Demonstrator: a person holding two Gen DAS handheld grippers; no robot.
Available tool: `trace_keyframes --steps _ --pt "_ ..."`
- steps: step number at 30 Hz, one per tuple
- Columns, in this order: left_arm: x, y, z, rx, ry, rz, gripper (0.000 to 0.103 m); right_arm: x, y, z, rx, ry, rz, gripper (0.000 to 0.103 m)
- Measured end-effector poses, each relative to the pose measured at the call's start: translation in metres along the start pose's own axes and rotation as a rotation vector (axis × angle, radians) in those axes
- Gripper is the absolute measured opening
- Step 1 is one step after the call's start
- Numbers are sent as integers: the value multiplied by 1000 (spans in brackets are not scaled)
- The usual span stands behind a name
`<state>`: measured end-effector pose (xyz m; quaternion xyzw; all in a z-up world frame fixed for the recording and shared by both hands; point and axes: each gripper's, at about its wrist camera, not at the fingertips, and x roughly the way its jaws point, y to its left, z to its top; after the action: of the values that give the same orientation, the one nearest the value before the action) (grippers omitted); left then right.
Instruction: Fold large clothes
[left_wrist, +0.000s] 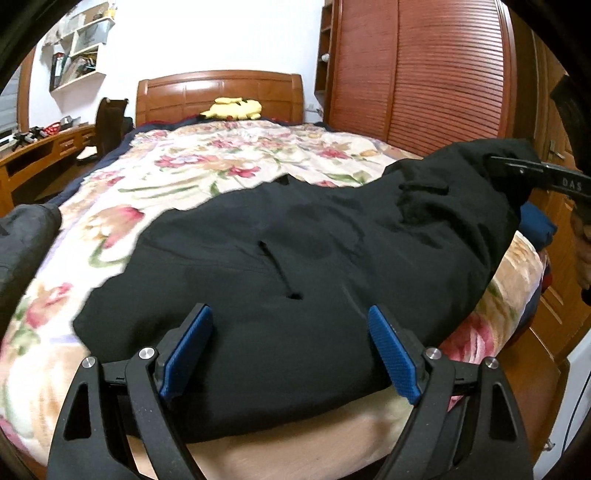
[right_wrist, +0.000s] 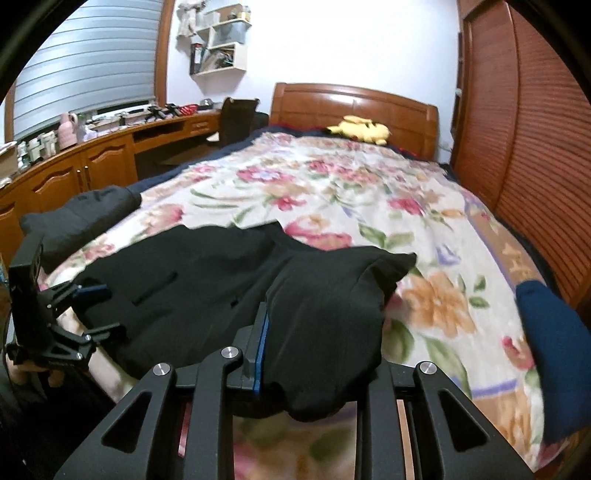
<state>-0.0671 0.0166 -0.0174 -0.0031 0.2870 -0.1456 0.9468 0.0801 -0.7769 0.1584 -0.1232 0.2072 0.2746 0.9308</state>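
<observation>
A large black garment (left_wrist: 295, 240) lies spread across the near end of a bed with a floral blanket (left_wrist: 221, 166). My left gripper (left_wrist: 290, 317) hovers open over the garment's near edge, its blue pads (left_wrist: 192, 350) wide apart and pressing on nothing. At the right edge of the left wrist view my right gripper (left_wrist: 496, 160) pinches a raised corner of the garment. In the right wrist view that gripper (right_wrist: 314, 332) is shut on a bunched black fold (right_wrist: 332, 295), which drapes over and hides one finger. The left gripper (right_wrist: 105, 308) shows at the far left there, held by a hand.
A dark grey garment (right_wrist: 85, 214) lies at the bed's left side and a blue folded cloth (right_wrist: 546, 354) at its right edge. A yellow plush toy (left_wrist: 236, 109) rests by the wooden headboard (left_wrist: 221, 92). A slatted wardrobe (left_wrist: 424, 74) stands right, a desk (right_wrist: 92, 162) left.
</observation>
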Motion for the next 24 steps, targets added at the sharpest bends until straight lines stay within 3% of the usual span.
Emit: trace_keyframes --steps 10,16,21,24 --pt "-33 39 -3 -35 -54 56 87 13 56 26 -96 -61 85 23" --pt "-41 58 -7 -62 -57 91 87 32 96 33 -146 -46 181 22" --pt "-49 73 -11 -89 -64 120 87 63 113 34 -146 0 266 22" --pt "-52 83 -14 -109 -66 135 87 95 120 24 -128 80 333 22"
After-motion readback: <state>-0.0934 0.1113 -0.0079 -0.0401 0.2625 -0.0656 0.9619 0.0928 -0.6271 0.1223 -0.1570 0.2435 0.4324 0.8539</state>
